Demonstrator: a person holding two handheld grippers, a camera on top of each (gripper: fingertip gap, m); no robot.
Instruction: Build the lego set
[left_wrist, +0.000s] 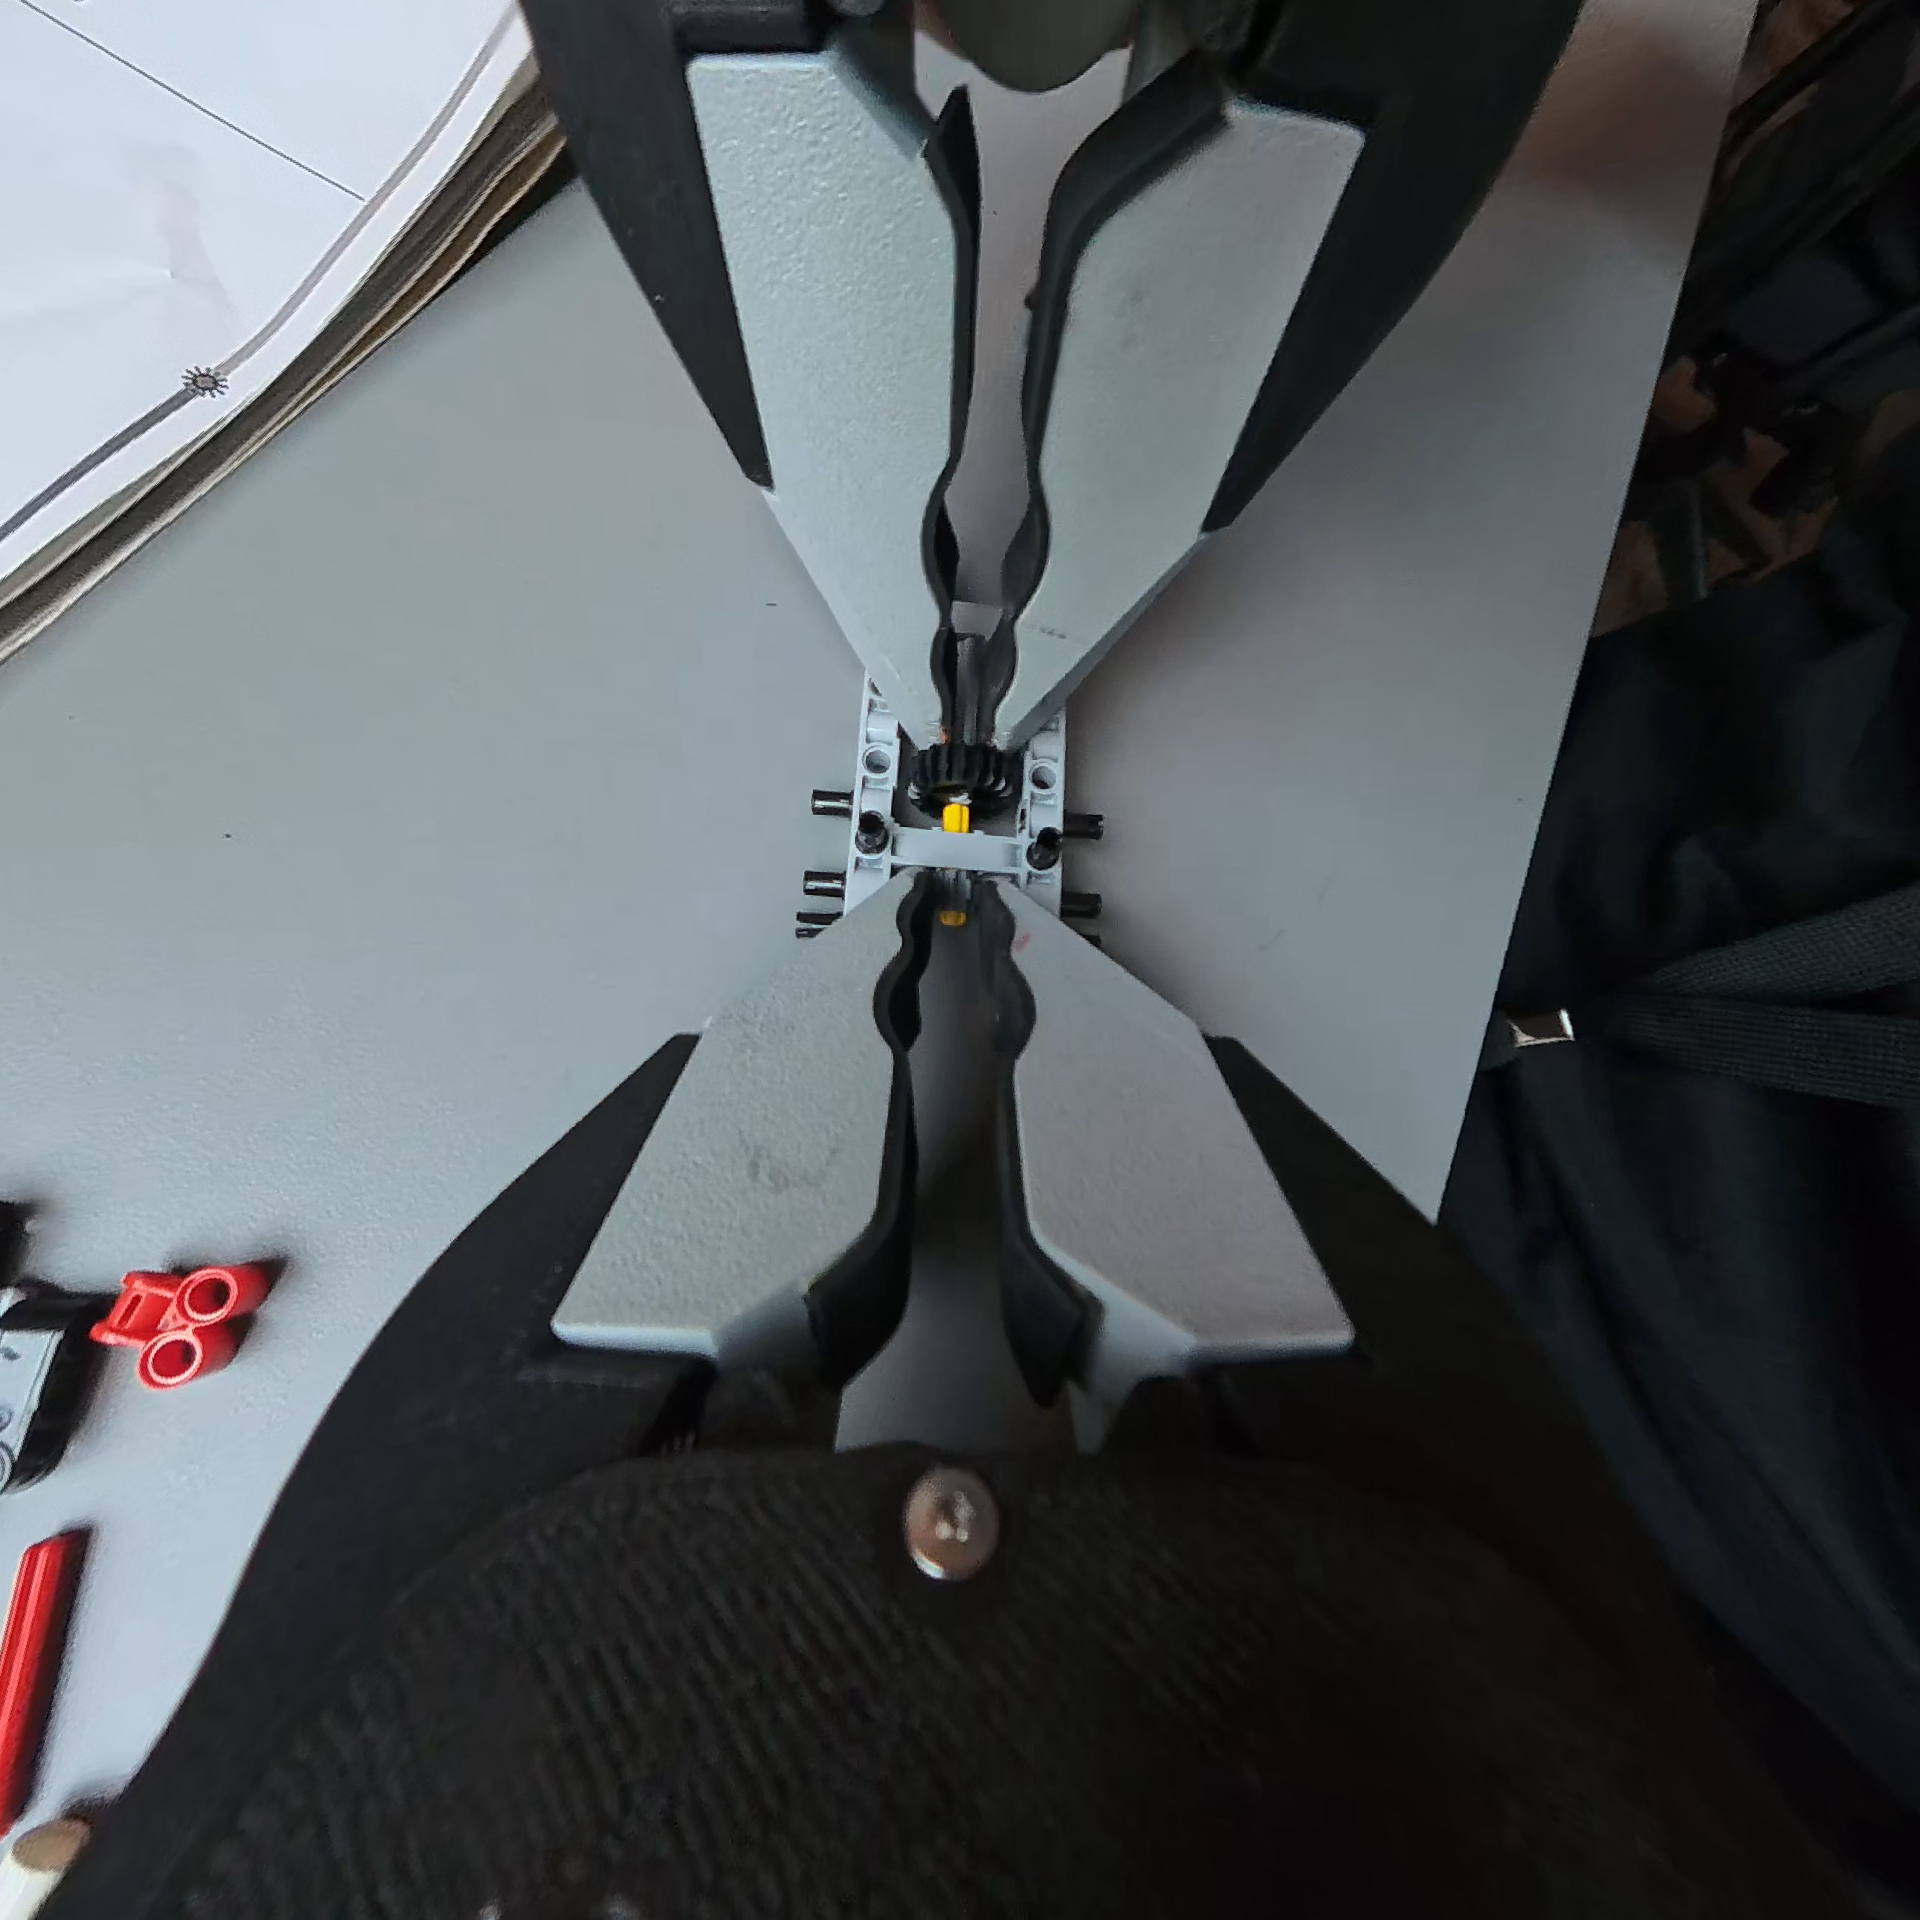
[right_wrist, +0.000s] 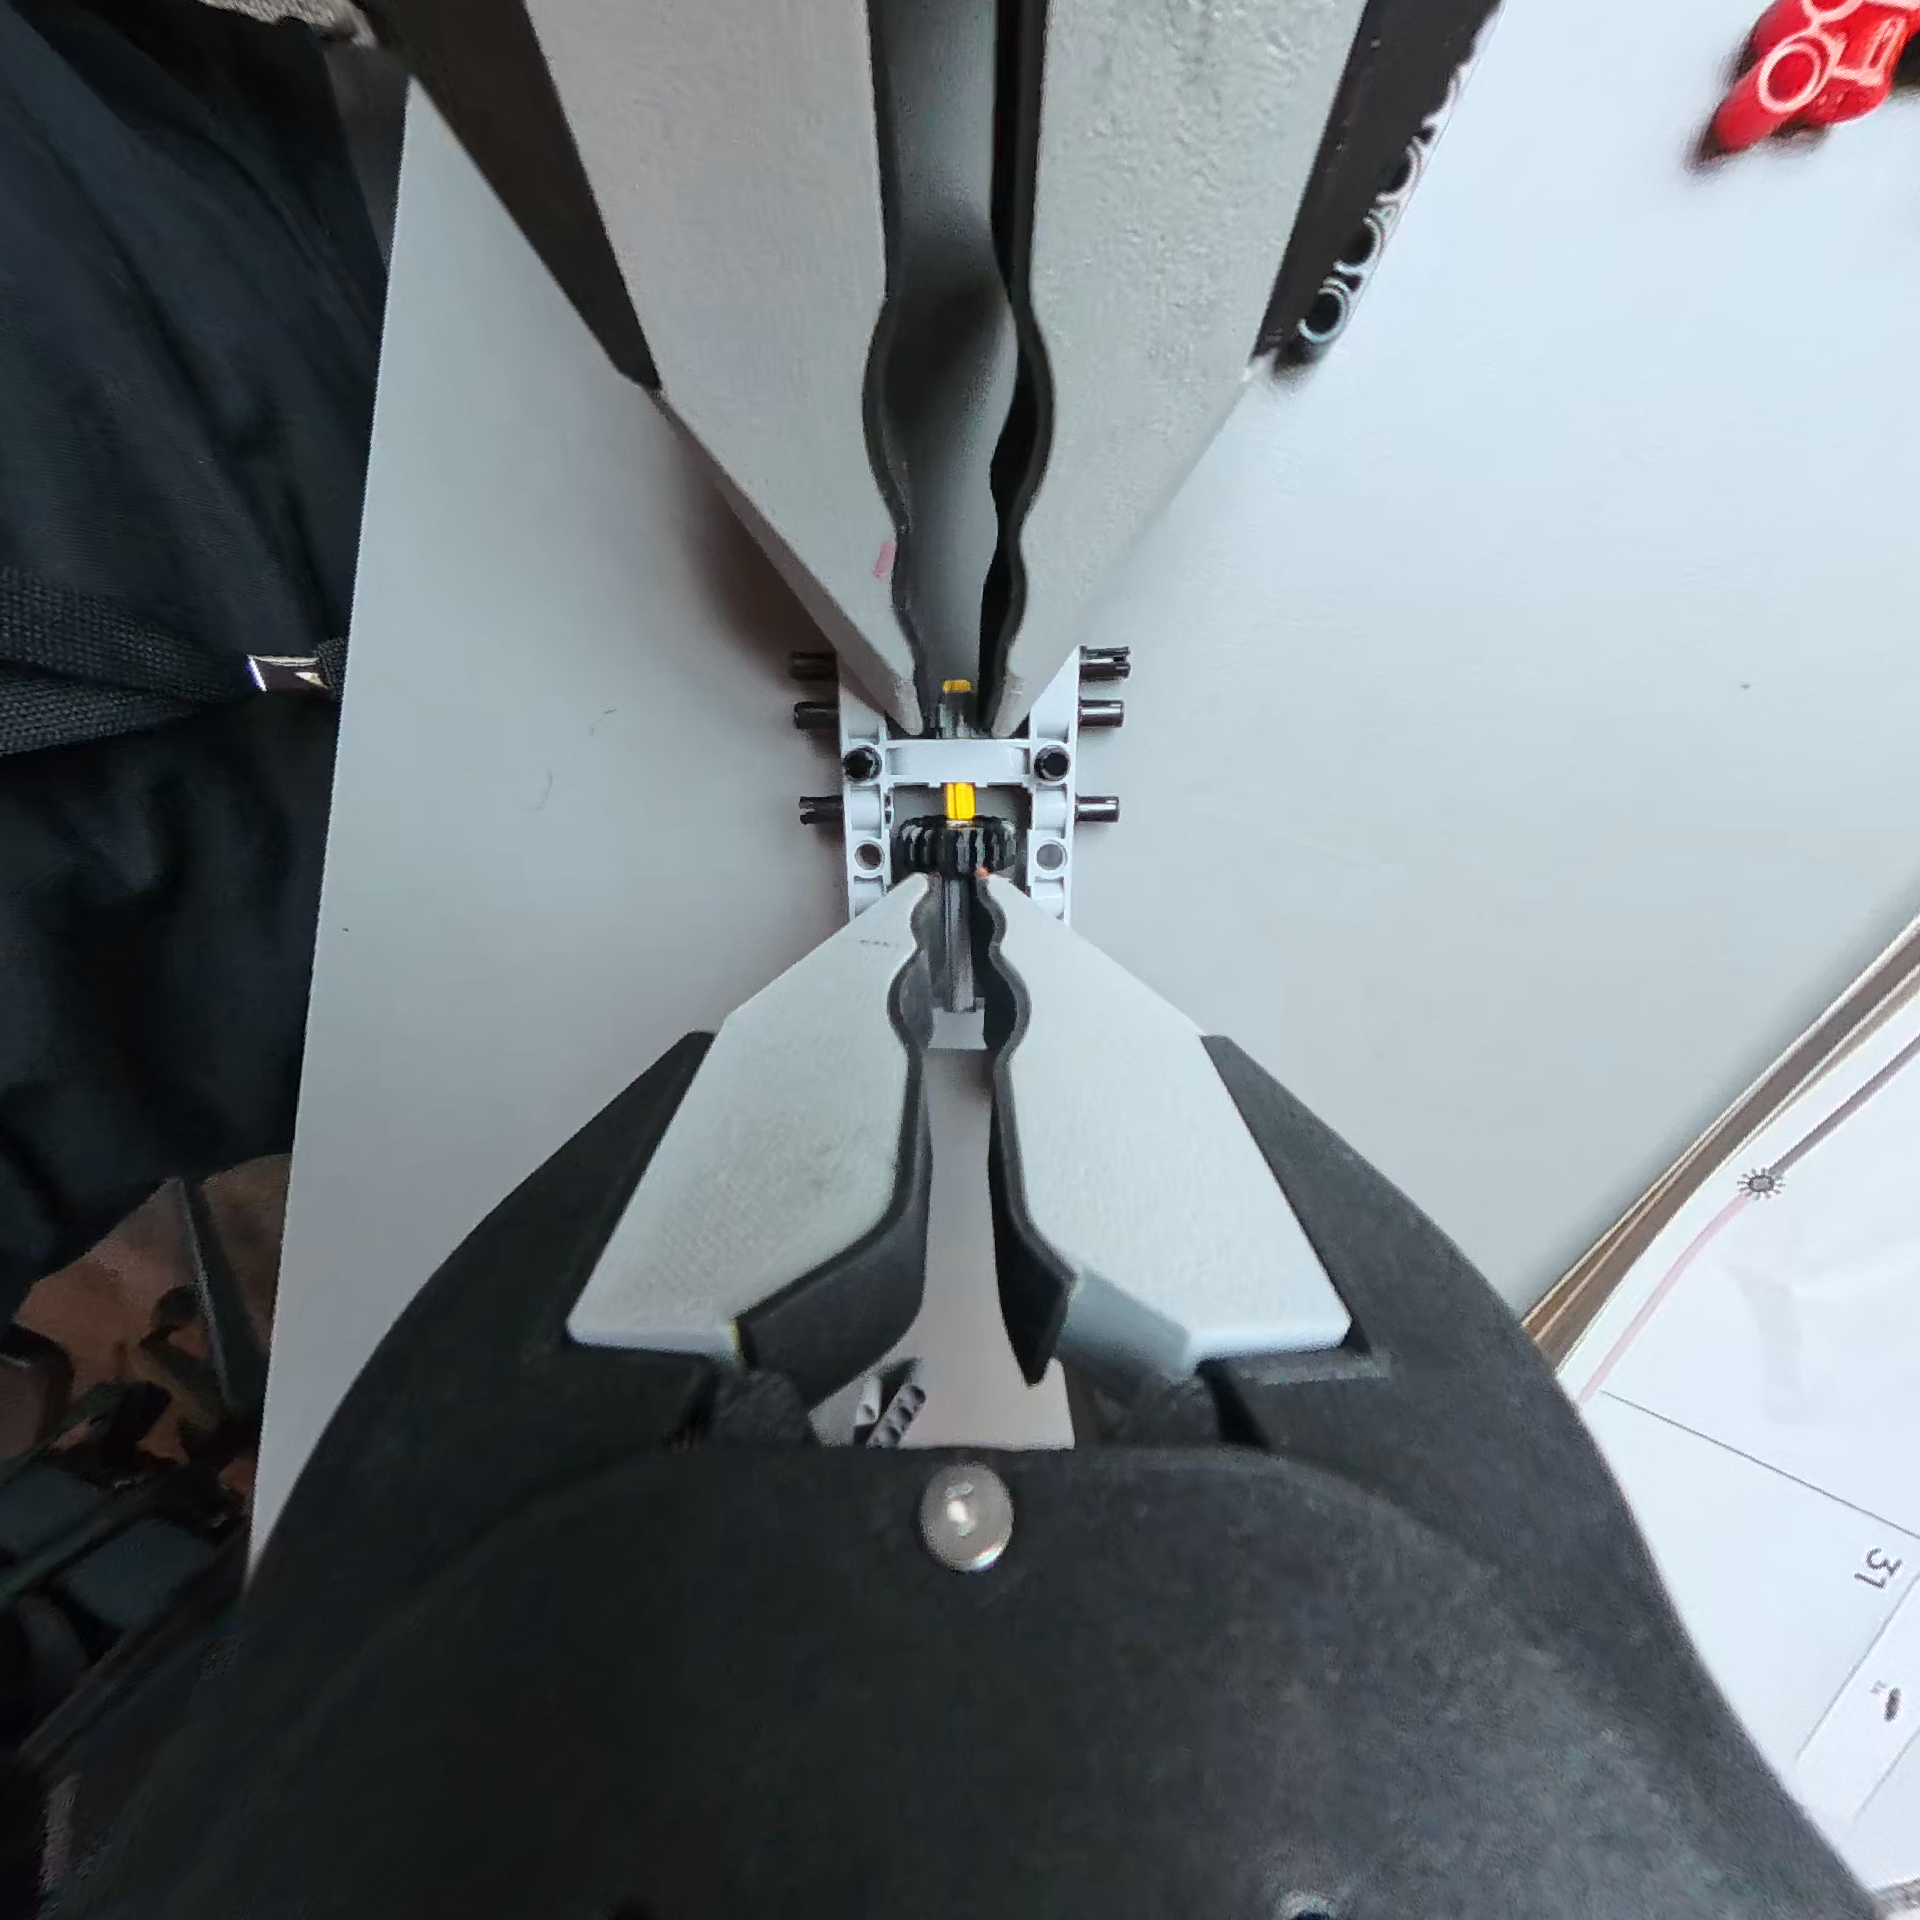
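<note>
A light grey Technic frame (left_wrist: 871, 800) with black pins on both sides lies between my two grippers, which face each other over the grey table. A black gear (left_wrist: 948, 774) on a black axle sits inside the frame, next to a yellow piece (left_wrist: 954, 818). My left gripper (left_wrist: 951, 896) is shut on a yellow-tipped stub at the frame's crossbar. My right gripper (right_wrist: 951, 896) is shut on the black axle (right_wrist: 954, 961) just behind the gear (right_wrist: 951, 844). The frame (right_wrist: 868, 821) and the left gripper (right_wrist: 956, 698) also show in the right wrist view, and the right gripper (left_wrist: 968, 727) in the left wrist view.
A red connector (left_wrist: 187, 1320) (right_wrist: 1808, 73), a red rod (left_wrist: 42, 1652) and a black-and-grey part (left_wrist: 31, 1382) lie on the table (left_wrist: 468, 831). An open instruction booklet (left_wrist: 208, 208) (right_wrist: 1766, 1455) lies at the table's corner. A black bag (left_wrist: 1766, 1143) hangs beyond the table edge. My left and right fingertips are right by each other.
</note>
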